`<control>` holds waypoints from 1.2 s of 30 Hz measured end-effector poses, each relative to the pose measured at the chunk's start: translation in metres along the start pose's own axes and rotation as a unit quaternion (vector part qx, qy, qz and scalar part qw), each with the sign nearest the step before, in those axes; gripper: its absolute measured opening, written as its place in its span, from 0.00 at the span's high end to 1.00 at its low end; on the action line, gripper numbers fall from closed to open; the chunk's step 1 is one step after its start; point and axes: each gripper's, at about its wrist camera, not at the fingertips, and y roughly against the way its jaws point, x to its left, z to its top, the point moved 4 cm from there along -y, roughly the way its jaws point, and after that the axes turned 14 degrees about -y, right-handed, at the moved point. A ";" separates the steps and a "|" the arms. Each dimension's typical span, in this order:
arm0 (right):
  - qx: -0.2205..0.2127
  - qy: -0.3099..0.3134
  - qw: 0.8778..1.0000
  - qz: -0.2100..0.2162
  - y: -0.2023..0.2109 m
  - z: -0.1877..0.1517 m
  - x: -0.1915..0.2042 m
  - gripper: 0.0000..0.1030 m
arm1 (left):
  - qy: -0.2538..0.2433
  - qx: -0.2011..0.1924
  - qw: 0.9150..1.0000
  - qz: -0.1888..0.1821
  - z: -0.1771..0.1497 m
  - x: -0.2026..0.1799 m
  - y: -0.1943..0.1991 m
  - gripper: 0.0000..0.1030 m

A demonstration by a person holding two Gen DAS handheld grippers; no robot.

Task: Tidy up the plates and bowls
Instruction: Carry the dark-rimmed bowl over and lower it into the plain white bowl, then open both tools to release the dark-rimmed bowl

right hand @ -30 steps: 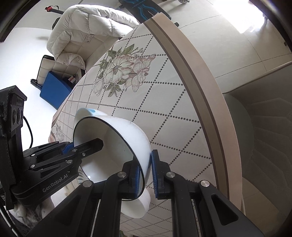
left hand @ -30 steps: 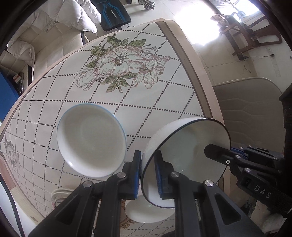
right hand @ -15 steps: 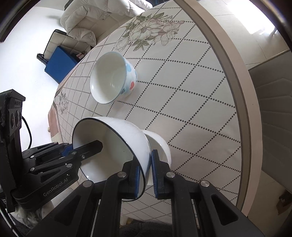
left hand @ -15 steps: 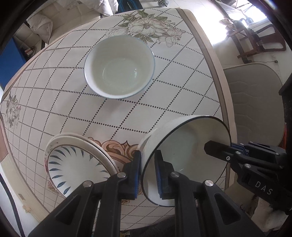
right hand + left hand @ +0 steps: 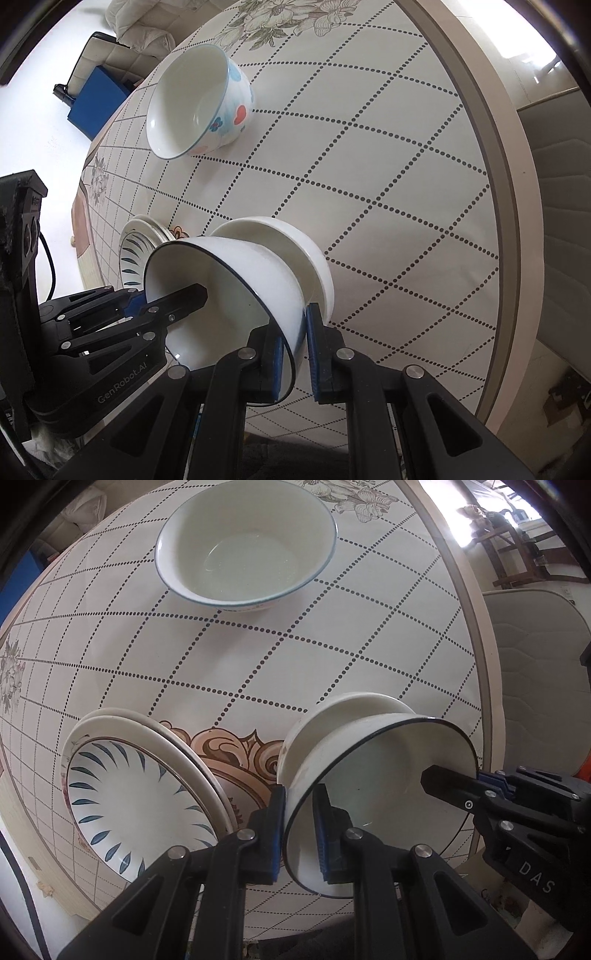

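Observation:
Both grippers pinch opposite sides of the rim of a white bowl with a dark rim line (image 5: 380, 786), tilted and held just over a plain white bowl (image 5: 351, 709) on the table. My left gripper (image 5: 299, 830) is shut on the held bowl's near rim. My right gripper (image 5: 295, 354) is shut on the same bowl (image 5: 236, 291), above the plain white bowl (image 5: 295, 240). A larger bowl with a blue rim (image 5: 245, 542) and painted spots (image 5: 199, 99) stands farther back. A stack of plates with blue leaf marks (image 5: 136, 797) sits at the left, and shows in the right wrist view (image 5: 136, 243).
The round table has a dotted diamond cloth (image 5: 295, 657) with flower prints. Its tan edge (image 5: 495, 155) curves along the right. A padded chair (image 5: 535, 686) stands beyond that edge. A blue box (image 5: 92, 99) sits on the floor far left.
Both grippers have carried the held bowl back and down across the table to just over the plain white bowl. The blue-rimmed bowl and the plate stack have come into view.

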 end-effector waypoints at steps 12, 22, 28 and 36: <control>0.006 0.006 0.999 -0.031 -0.012 0.007 0.009 0.87 | 0.013 0.016 1.000 0.010 0.003 -0.004 -0.014 0.88; 0.013 0.000 0.999 -0.033 -0.006 0.010 0.004 0.84 | 0.028 0.013 0.999 0.006 -0.005 0.001 -0.012 0.87; 0.012 0.009 0.999 -0.032 0.004 0.010 0.007 0.84 | 0.065 -0.036 0.997 0.013 -0.022 0.022 0.020 0.85; -0.031 0.040 0.999 -0.003 0.042 0.031 0.038 0.23 | 0.117 -0.112 0.987 0.004 -0.009 0.067 0.067 0.68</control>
